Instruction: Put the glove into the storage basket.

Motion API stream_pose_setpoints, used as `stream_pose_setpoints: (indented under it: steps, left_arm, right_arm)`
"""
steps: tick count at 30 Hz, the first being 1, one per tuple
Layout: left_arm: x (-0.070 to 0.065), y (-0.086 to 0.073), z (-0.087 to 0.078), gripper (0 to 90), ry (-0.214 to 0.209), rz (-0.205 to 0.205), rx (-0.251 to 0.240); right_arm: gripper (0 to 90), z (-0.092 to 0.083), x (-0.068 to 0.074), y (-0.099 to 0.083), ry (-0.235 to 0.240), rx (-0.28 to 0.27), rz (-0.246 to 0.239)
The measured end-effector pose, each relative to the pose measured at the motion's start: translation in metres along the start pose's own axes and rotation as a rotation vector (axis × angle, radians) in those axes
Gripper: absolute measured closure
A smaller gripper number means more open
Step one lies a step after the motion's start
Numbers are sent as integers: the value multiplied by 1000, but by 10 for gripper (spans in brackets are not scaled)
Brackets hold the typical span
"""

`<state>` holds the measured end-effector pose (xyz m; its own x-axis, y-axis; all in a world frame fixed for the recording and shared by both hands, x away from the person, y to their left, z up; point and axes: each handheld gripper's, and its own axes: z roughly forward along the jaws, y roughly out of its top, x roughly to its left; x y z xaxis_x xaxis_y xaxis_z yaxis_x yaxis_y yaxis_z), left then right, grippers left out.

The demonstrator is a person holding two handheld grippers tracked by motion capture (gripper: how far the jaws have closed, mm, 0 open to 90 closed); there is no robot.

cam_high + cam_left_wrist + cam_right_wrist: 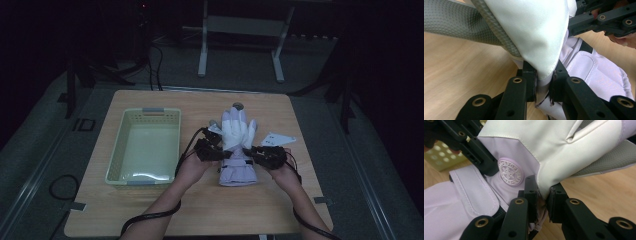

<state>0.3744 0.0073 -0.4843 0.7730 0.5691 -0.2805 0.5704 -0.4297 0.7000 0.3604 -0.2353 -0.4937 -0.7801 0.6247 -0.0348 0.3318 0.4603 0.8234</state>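
White-and-lilac padded glove (237, 145) (pebbled grey palm) is pinched at both edges by left claw (220, 154) and right claw (256, 152)

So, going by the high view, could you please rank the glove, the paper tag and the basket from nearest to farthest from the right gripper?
1. Glove: clamped in the right gripper, on its left.
2. Paper tag: just beyond it, on the table.
3. Basket: far left.

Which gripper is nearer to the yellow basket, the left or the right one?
Left. The left gripper grips the glove on the side facing the basket; the right gripper grips its far side.
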Motion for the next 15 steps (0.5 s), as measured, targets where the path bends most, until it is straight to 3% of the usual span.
stream_pose_setpoints:
  steps: [8,15]
  left_arm:
    - [-1,11,-36,790,5,55,9]
    - [0,13,-63,791,29,72,-3]
  right_arm:
    - [801,-10,16,23,4,-63,-43]
    - [801,-9,28,45,10,-76,-67]
